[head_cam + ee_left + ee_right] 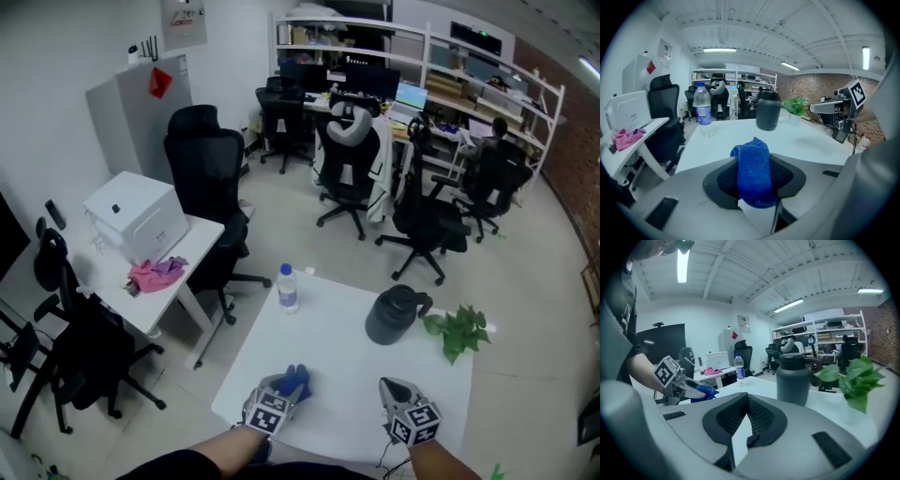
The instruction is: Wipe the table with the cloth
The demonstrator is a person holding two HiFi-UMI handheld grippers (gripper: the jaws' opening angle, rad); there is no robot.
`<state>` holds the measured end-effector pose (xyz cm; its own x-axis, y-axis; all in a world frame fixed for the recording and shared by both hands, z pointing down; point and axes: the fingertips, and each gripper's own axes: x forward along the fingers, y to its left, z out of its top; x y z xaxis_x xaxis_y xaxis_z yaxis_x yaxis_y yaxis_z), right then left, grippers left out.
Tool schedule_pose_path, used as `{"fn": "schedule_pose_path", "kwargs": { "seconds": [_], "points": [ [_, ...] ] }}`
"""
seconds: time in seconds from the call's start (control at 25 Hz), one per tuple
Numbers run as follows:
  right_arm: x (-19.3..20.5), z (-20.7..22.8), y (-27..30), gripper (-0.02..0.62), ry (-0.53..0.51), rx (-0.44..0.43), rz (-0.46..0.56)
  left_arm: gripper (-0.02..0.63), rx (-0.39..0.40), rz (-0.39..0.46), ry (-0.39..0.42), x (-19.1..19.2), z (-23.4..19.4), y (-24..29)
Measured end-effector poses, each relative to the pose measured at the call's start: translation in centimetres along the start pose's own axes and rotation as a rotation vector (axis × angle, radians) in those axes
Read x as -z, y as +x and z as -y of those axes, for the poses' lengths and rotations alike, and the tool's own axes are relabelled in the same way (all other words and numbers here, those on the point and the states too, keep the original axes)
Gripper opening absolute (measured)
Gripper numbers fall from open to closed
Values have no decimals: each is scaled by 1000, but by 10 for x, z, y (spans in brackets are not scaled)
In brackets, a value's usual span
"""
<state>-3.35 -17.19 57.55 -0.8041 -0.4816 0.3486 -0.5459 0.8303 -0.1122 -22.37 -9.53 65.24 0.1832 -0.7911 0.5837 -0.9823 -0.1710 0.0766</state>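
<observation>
A blue cloth (pixel 293 379) is pinched in my left gripper (pixel 288 390) over the near left part of the white table (pixel 342 370). In the left gripper view the cloth (pixel 753 171) fills the gap between the jaws and bulges past them. The right gripper view shows the left gripper (pixel 693 391) level above the table, with the cloth (pixel 705 393) at its tip. My right gripper (pixel 393 387) hovers over the near right part of the table. Its jaws (pixel 746 401) meet at the tips with nothing between them.
On the far half of the table stand a water bottle (pixel 288 288), a dark lidded jug (pixel 394 315) and a small green plant (pixel 459 330). A second desk (pixel 202 230) at the left carries a white box (pixel 136 216) and a pink rag (pixel 157 274). Black office chairs (pixel 206 178) stand beyond.
</observation>
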Motion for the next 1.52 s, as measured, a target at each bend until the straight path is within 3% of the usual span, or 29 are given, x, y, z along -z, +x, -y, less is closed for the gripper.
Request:
{"fn": "schedule_pose_path", "kwargs": {
  "seconds": [0.28,0.52,0.64,0.84,1.04,1.16,1.24,1.36,1.44,1.48,1.52],
  "points": [
    [-3,-123,112,12,-69,-218,-54,138,-169,-72,-126,100,-116,-75],
    [3,-197,147,12,-114,-335,-100,138,-203,-129,-156,151,-148,-102],
    [8,-212,154,12,-131,-355,-124,138,-177,-160,-158,166,-145,-94],
    [11,-216,162,12,-138,-348,-141,140,-153,-168,-86,174,-148,-80],
    [7,-202,149,12,-127,-322,-135,154,-122,-191,-104,171,-143,-78],
    [-1,-187,133,12,-117,-305,-114,283,-108,-200,-169,157,-140,-83],
    [-5,-171,120,12,-105,-278,-97,328,-104,-157,-155,126,-138,-87],
    [-9,-135,95,12,-72,-212,-73,328,-100,-22,-122,50,-130,-86],
    [-10,-106,76,12,-49,-154,-54,325,-49,74,-101,-3,-113,-74],
    [-10,-90,67,12,-36,-120,-45,303,-6,122,-84,-27,-99,-64],
    [-9,-73,58,12,-20,-84,-35,239,43,168,-62,-49,-82,-52]
  ]
}}
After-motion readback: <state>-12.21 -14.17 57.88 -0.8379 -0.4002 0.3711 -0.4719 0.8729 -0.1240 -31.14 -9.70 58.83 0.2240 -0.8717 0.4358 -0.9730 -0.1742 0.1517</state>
